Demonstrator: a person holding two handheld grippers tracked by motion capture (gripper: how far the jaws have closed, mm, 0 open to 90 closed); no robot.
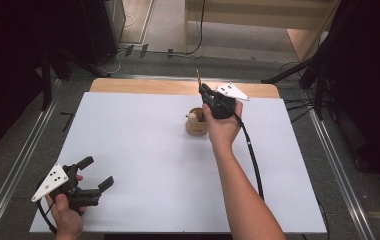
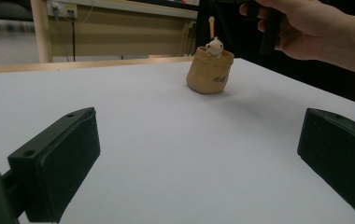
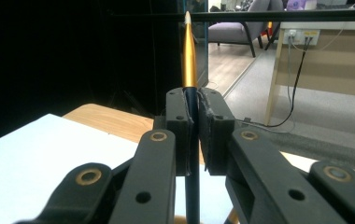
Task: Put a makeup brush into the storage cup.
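A recording lab set up inside an office room

We are looking at a table [image 1: 128, 165] covered by a white sheet, standing between metal floor rails [image 1: 18, 165] and dark stands with black curtains [image 1: 8, 60] hanging at both sides. Cables [image 1: 198, 30] are running across the grey carpet toward a wooden desk [image 3: 325, 60] with wall sockets [image 3: 301, 33], and a grey office chair [image 3: 241, 23] is sitting on the wood floor behind.

Right gripper [image 3: 192, 133] clamped on upright pen [image 3: 188, 51] — gold tip up, above white table [image 3: 35, 149].
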